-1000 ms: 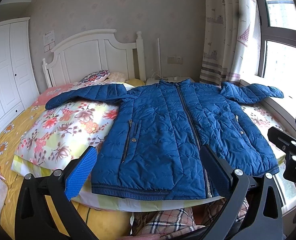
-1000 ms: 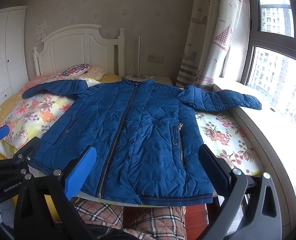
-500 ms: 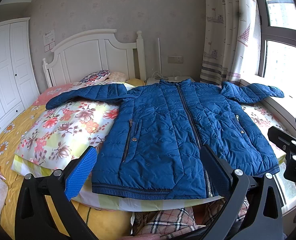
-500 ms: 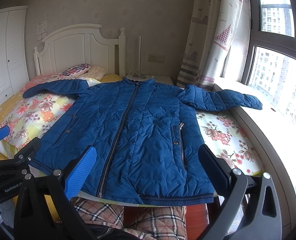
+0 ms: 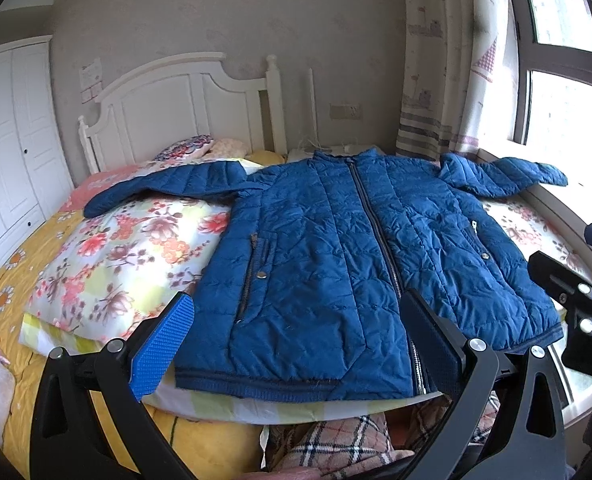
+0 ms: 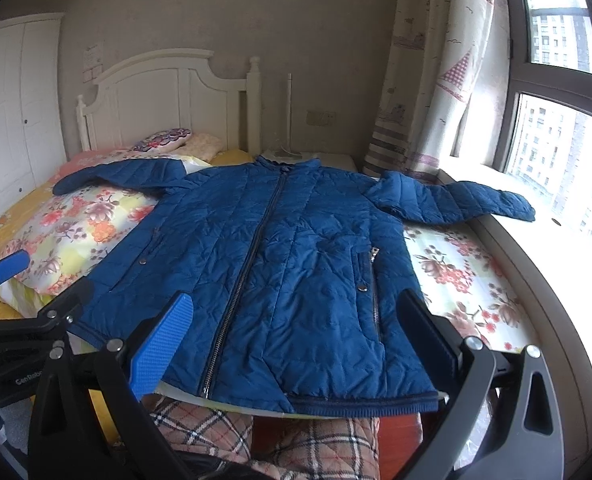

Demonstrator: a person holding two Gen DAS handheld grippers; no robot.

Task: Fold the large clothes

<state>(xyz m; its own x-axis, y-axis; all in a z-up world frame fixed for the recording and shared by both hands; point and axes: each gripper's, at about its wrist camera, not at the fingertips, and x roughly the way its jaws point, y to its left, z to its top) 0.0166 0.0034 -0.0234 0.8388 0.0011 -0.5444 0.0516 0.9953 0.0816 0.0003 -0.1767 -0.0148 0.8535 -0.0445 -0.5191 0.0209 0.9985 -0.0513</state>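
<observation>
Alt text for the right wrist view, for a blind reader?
A zipped blue jacket lies flat, front up, sleeves spread, on a floral quilt on a bed. The right gripper hangs open near its hem, holding nothing.

Both fisheye views were taken from the foot of the bed [image 5: 35, 380], low and close to the mattress edge, facing the white headboard [image 5: 183, 100] and the wall behind it. The left wrist view was framed through its own wide-set fingers [image 5: 161, 344], with the blue jacket [image 5: 336, 260] centred just beyond them; part of the right gripper [image 5: 568, 300] was caught at the right edge. The right wrist view was placed further toward the window [image 6: 556, 152], its fingers [image 6: 159, 344] framing the same jacket [image 6: 296, 264]; the left gripper [image 6: 7, 268] was seen at its left edge. Jacket, headboard [image 6: 163, 92], floral quilt [image 5: 127, 256], curtain [image 6: 424, 100] and wardrobe [image 5: 3, 152] were shared by both.
</observation>
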